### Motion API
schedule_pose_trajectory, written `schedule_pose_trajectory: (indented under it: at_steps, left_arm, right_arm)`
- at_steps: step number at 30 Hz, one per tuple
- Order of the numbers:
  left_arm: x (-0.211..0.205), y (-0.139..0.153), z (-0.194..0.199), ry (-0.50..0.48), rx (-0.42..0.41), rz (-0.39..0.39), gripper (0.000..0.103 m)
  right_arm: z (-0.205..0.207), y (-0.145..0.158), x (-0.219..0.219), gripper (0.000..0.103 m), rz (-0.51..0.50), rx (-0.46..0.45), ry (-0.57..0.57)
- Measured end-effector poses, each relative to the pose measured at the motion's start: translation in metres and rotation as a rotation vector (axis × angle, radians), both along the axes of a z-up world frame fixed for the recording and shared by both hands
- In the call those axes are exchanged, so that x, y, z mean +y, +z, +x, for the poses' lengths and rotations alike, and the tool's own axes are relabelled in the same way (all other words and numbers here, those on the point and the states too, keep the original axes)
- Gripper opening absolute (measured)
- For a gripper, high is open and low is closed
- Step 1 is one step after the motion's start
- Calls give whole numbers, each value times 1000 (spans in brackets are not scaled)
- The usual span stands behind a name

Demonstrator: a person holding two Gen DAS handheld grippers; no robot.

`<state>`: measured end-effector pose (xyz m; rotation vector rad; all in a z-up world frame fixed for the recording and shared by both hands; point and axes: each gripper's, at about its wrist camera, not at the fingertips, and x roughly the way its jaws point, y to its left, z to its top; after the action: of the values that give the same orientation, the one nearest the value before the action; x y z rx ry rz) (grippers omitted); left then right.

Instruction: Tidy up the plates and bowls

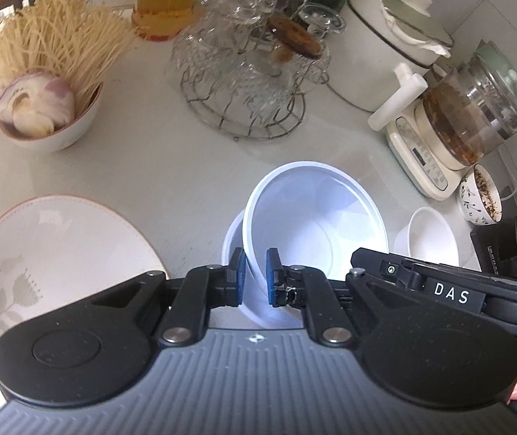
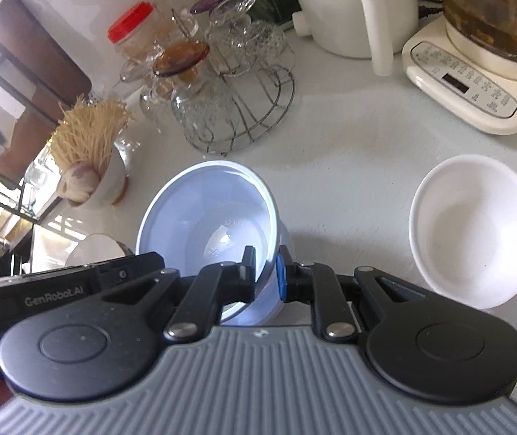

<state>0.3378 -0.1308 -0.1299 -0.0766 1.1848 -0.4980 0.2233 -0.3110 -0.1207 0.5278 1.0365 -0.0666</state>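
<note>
On the pale, glossy counter point(image 1: 171, 166), a flat round plate point(image 1: 58, 253) with a thin brown rim and a grey leaf motif lies at far left. Just right of it, the left gripper point(image 1: 256, 275) pinches the near wall of a thin, smooth white plastic bowl point(image 1: 316, 224) between its blue pads; the bowl is tilted, with a second white rim showing just behind its left edge. The right gripper point(image 2: 263, 275) is clamped on the same bowl's point(image 2: 207, 217) opposite wall, one finger inside, one outside. Further right, a smaller, thick-walled white ceramic bowl point(image 2: 476, 232) sits upright on the counter, apart from the grippers. Behind stand a wire rack of cut glassware point(image 1: 243, 72) and a cream kettle base point(image 2: 476, 83).
</note>
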Motion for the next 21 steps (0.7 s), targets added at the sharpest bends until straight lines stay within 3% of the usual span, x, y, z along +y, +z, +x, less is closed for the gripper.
schedule_pose_trajectory:
  at_steps: [9, 10, 12, 13, 16, 21]
  left_arm:
    - [5, -2, 0, 17, 21, -2, 13]
    - [6, -2, 0, 21, 30, 0, 18]
    - [10, 0, -2, 39, 36, -14, 41]
    - [12, 2, -3, 45, 28, -20, 49]
    - [16, 6, -6, 36, 5, -22, 49]
    - [19, 24, -10, 19, -63, -30, 49]
  right_arm:
    - [1, -3, 3, 16, 4, 20, 8]
    - [1, -2, 3, 16, 4, 18, 7]
    - [1, 0, 2, 17, -1, 13, 5]
    - [0, 1, 2, 23, -3, 5, 3]
    - [-3, 6, 4, 44, -19, -6, -6]
    - [-8, 18, 8, 44, -65, -55, -12]
